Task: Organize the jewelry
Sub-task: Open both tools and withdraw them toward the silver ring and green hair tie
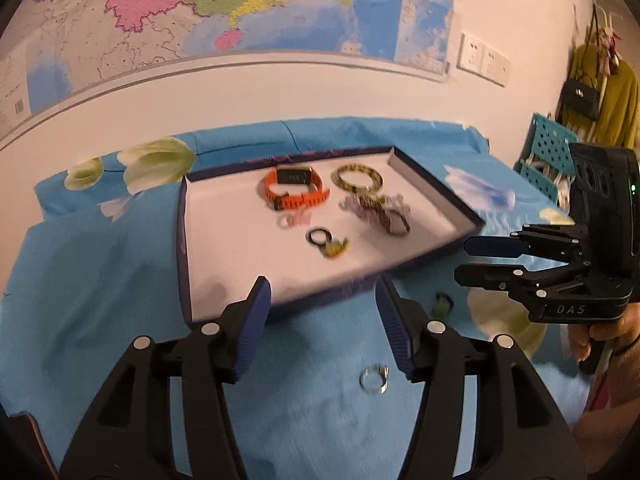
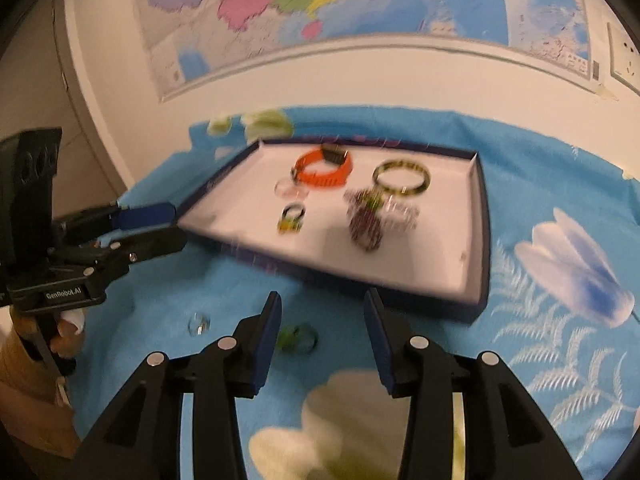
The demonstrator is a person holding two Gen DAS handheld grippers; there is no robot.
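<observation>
- The jewelry is split between two places: most of it lies in the shallow tray [image 1: 184, 240], while a silver ring [image 1: 374, 378] and a green ring [image 2: 299, 338] lie loose on the blue flowered cloth [image 1: 100, 280], just in front of the tray's near wall.
- Inside the tray sit an orange watch [image 1: 294, 190], a yellow-green bangle [image 1: 359, 178], a dark patterned band [image 1: 390, 216] and a small black ring with a green stone [image 1: 326, 240], spread apart, probably so each stays easy to pick out.
- The left gripper [image 1: 322, 320] hovers above the silver ring, jaws apart and empty; it looks ready to collect that one.
- The right gripper [image 2: 322, 330] hangs over the green ring, jaws likewise spread, holding nothing.
- The tray's raised near edge stands between the loose rings and their likely spot, so each would need lifting over it.
- A wall map [image 2: 360, 12] hangs behind.
</observation>
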